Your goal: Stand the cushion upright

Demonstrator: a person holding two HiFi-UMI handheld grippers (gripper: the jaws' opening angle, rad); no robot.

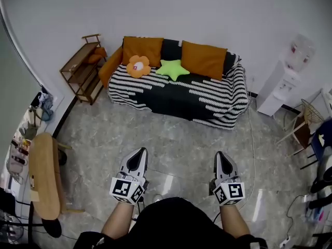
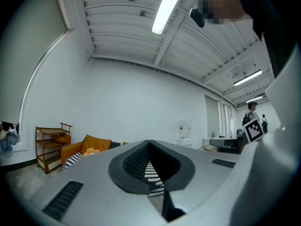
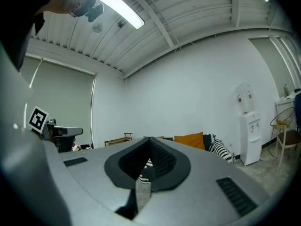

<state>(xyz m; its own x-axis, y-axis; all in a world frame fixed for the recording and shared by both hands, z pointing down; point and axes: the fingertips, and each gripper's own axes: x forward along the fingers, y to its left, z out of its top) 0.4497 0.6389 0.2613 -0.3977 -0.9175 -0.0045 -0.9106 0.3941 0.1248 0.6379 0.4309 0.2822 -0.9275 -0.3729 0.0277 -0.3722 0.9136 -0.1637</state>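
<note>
Across the floor stands a sofa (image 1: 207, 100) with a black-and-white striped cover. Two orange cushions (image 1: 203, 58) lean upright against its back. An orange flower cushion (image 1: 138, 66) and a green star cushion (image 1: 173, 68) rest on the seat. My left gripper (image 1: 139, 152) and right gripper (image 1: 222, 154) hover level over the floor, well short of the sofa, both shut with nothing between the jaws. In the left gripper view the shut gripper (image 2: 149, 142) points toward the sofa (image 2: 74, 159). In the right gripper view the gripper (image 3: 150, 139) fills the foreground, with an orange cushion (image 3: 190, 139) beyond it.
A wooden shelf (image 1: 83, 69) stands left of the sofa and a white water dispenser (image 1: 288, 79) to its right. A wooden table (image 1: 44, 175) lies at the left edge, and chairs (image 1: 306, 126) at the right. Grey tiled floor (image 1: 176, 139) separates me from the sofa.
</note>
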